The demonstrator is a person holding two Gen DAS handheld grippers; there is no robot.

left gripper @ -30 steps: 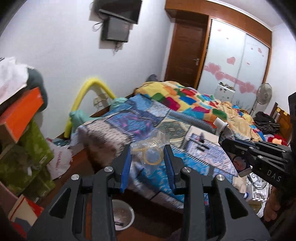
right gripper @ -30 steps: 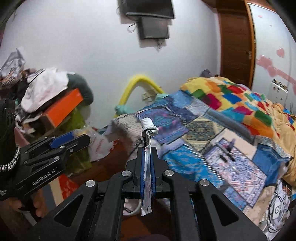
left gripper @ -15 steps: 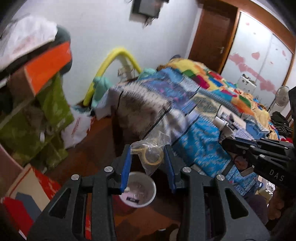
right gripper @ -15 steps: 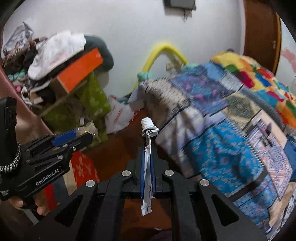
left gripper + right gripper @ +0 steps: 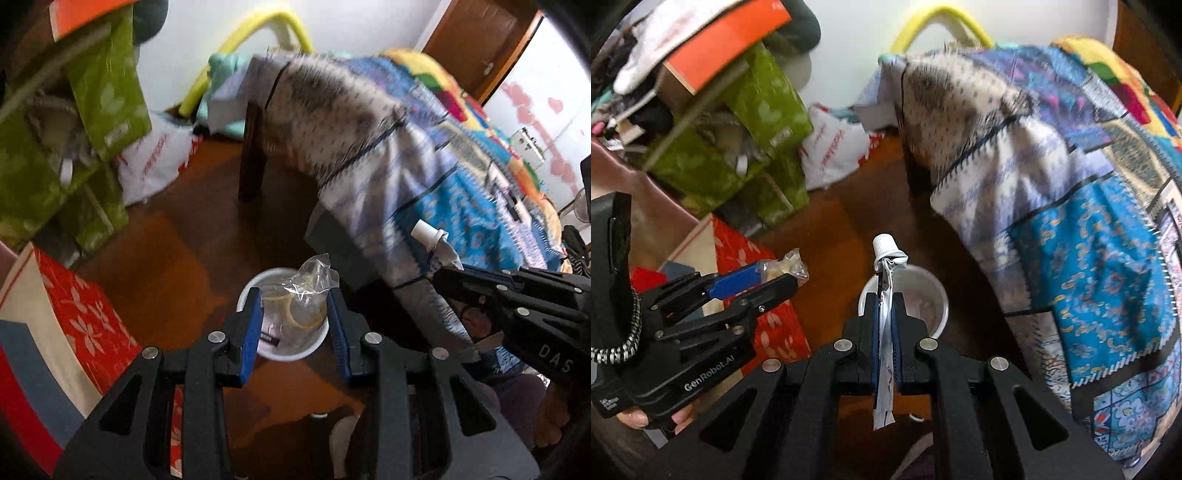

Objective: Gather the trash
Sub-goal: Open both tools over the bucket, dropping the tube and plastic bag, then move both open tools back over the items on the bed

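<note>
Mostly blue, green and red from where I sit.
I see a clear plastic bag [image 5: 308, 291] with yellow rings over a white bin [image 5: 284, 352], a white-capped silver tube [image 5: 886, 284], blue gripper pads [image 5: 251, 332], green leaf-print boxes [image 5: 764, 107], a red white-flowered box [image 5: 79, 317], a blue patterned bedspread [image 5: 1100, 236], and a brown floor [image 5: 173, 258].

A dark brown wooden floor [image 5: 177, 258] is seen below the left hand-held gripper [image 5: 293, 325]. Ahead and to its right, a bed [image 5: 461, 177] is draped in a patchwork blanket [image 5: 1089, 229]. A white wall [image 5: 207, 33] is seen beyond, with a yellow arch [image 5: 236, 48] against it. To the left, green boxes [image 5: 107, 85] are stacked. A brown door [image 5: 476, 40] is glimpsed far right, lit by daylight.
</note>
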